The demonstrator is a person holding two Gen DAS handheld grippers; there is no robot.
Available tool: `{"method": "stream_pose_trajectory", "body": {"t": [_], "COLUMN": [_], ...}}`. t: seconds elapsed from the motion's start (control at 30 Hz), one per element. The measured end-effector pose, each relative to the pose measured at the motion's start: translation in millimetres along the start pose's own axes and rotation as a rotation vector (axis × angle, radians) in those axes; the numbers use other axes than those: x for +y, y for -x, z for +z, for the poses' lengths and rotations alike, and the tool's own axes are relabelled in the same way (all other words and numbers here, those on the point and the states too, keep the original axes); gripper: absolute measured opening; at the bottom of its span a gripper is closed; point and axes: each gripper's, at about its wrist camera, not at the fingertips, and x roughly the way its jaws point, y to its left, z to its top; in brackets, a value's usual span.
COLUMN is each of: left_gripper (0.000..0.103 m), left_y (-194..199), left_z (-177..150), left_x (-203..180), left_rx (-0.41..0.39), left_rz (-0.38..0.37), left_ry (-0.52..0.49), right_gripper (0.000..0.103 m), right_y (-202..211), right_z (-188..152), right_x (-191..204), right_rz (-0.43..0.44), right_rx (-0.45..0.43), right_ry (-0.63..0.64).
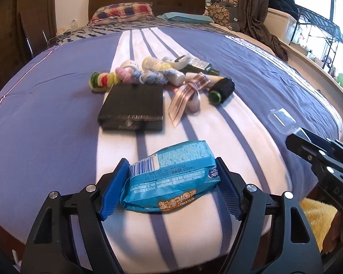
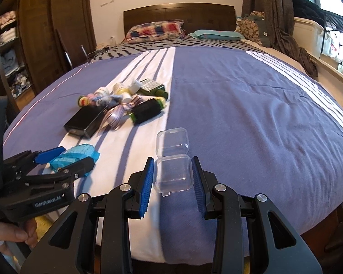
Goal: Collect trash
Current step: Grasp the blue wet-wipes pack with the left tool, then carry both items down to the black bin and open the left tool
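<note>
A crumpled blue snack wrapper (image 1: 171, 178) lies on the bed between the blue pads of my left gripper (image 1: 171, 182), which is shut on it; it also shows in the right wrist view (image 2: 74, 156). A small clear plastic box (image 2: 172, 173) with its lid hinged open sits between the pads of my right gripper (image 2: 172, 178), which close in on its sides. The box shows in the left wrist view (image 1: 282, 119) beside the right gripper (image 1: 308, 146).
Further up the blue and white striped bedspread (image 2: 251, 114) lies a pile: a black flat box (image 1: 132, 106), yarn skeins (image 1: 116, 77), ribbon (image 1: 187, 93), a black thread spool (image 1: 223, 89), small bottles (image 1: 157, 64). Pillows (image 1: 123, 11) and headboard are at the far end.
</note>
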Motion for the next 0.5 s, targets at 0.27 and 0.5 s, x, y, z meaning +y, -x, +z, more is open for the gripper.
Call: {"method": "stream_pose_trajectory", "body": {"t": [0.27, 0.5], "left_gripper": [0.036, 0.028], "left_y": [17.2, 34.3], "left_z": [-19.4, -36.0], "left_x": [19.5, 24.7], "left_rx": [0.002, -0.003], "left_rz": [-0.011, -0.035], "left_ry": [0.068, 0.076], "right_gripper": [0.034, 0.034], "right_y": [19.4, 40.7], "right_z": [-11.3, -18.8], "right_x": [10.4, 16.8], "right_rz": [0.004, 0.005], "right_rx": [-0.006, -0.027], "right_ry": [0.009, 0.020]}}
